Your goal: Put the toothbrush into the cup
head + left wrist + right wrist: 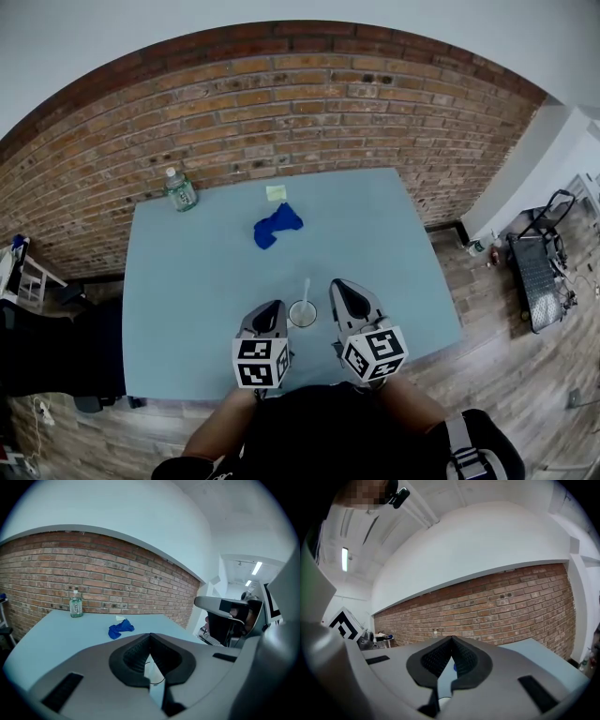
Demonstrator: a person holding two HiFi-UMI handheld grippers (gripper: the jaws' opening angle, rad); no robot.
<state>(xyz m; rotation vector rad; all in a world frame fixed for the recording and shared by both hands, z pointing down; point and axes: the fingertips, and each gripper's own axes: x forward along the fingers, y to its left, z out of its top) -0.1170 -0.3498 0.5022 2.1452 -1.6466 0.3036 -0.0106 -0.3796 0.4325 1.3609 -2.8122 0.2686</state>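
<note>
A small white cup (pixel 302 315) stands near the front edge of the light blue table (pixel 197 281). A white toothbrush (pixel 306 291) sticks up out of it, leaning toward the far side. My left gripper (pixel 275 307) is just left of the cup and my right gripper (pixel 341 286) just right of it. Neither touches the cup. Both are shut with nothing between the jaws. In the left gripper view the jaws (pixel 150 634) meet at the tip, and part of the cup's rim (pixel 157 682) shows through the gap below. The right gripper's (pixel 452 637) jaws also meet at the tip.
A crumpled blue cloth (pixel 277 225) lies mid-table, with a small pale note (pixel 276 193) behind it. A water bottle (pixel 180 189) stands at the far left corner, by the brick wall (pixel 309 103). A folded cart (pixel 539 262) rests on the floor at right.
</note>
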